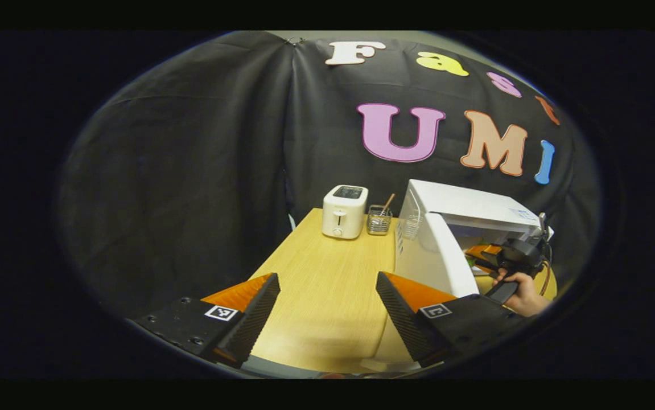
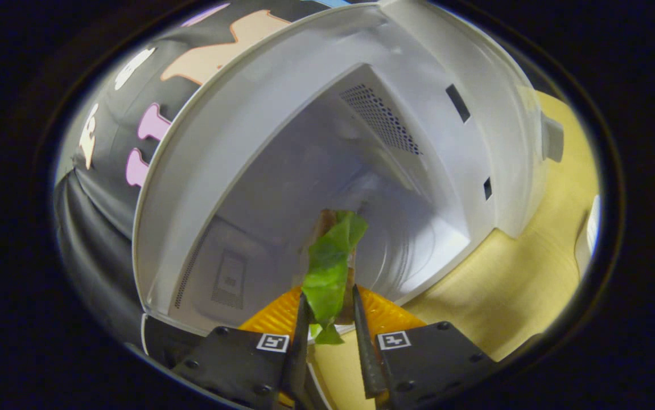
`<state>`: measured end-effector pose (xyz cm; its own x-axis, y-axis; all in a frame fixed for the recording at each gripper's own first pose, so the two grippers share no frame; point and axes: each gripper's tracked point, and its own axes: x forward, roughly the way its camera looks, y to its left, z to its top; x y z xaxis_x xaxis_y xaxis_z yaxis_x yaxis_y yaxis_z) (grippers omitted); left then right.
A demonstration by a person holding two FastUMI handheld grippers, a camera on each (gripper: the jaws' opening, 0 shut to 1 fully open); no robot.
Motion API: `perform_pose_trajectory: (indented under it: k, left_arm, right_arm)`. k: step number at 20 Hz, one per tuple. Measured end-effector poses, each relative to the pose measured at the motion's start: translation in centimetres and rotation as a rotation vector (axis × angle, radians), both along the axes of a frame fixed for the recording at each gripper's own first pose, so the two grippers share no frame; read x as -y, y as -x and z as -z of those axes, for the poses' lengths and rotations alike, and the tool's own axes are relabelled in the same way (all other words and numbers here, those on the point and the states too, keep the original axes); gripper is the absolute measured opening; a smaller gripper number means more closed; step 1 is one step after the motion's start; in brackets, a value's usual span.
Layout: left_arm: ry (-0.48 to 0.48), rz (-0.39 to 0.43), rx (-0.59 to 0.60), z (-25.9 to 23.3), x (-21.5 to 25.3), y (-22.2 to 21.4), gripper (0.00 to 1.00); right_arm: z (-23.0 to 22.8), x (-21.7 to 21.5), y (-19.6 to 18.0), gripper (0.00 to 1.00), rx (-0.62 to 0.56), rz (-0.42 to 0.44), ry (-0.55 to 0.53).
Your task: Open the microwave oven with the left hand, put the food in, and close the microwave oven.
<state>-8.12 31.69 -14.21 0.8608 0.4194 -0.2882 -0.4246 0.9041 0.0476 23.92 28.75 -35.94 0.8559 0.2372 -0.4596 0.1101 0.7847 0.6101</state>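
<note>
The right gripper (image 2: 330, 319) pinched the food (image 2: 330, 267), its lower part hidden, inside the microwave (image 2: 281, 114); the left gripper (image 1: 327, 302) was spread.

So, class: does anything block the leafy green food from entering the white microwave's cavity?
Nothing visible does. The right gripper holds the green leafy food at the open white microwave; its door is swung aside.

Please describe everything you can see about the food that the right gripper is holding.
The food is a layered piece: a crinkled bright green leaf, like lettuce, lying over a brownish slice, perhaps bread. The right gripper pinches it between both fingers, standing on edge and pointing forward. It hangs in the mouth of the open white microwave oven; whether it touches the cavity floor cannot be told.
</note>
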Motion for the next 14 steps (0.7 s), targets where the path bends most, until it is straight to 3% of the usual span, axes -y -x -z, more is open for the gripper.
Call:
perform_pose_trajectory:
  k: [2,3,5,8,9,10,12,14]
  left_arm:
    - [0.003,0.007,-0.001,0.1,0.2,0.1,1.0]
    - [0.003,0.009,-0.002,0.2,0.2,0.1,0.99]
    - [0.0,0.015,-0.005,0.2,0.2,0.2,0.97]
    - [0.0,0.031,-0.012,0.4,0.4,0.3,0.98]
    - [0.001,0.037,-0.016,0.5,0.5,0.4,0.97]
    - [0.001,0.043,-0.022,0.7,0.6,0.4,0.95]
    - [0.002,0.052,-0.032,1.0,0.8,0.4,0.93]
    - [0.003,0.064,-0.041,1.3,0.9,0.3,0.75]
  right_arm:
    - [0.3,0.7,-0.3,0.34,0.002,0.018,0.07]
    - [0.8,1.4,-0.3,0.41,-0.007,0.023,0.125]
    - [0.9,1.5,-0.2,0.34,-0.006,0.008,0.17]
    - [-0.7,2.0,-0.3,0.85,0.053,0.026,0.206]
    - [-1.5,2.3,-0.3,0.88,0.071,0.033,0.222]
    - [-2.2,2.6,-0.1,0.99,0.088,0.036,0.24]
    - [-3.7,3.3,0.4,0.99,0.126,0.037,0.283]
    - [-5.2,3.9,1.3,0.99,0.159,0.039,0.318]
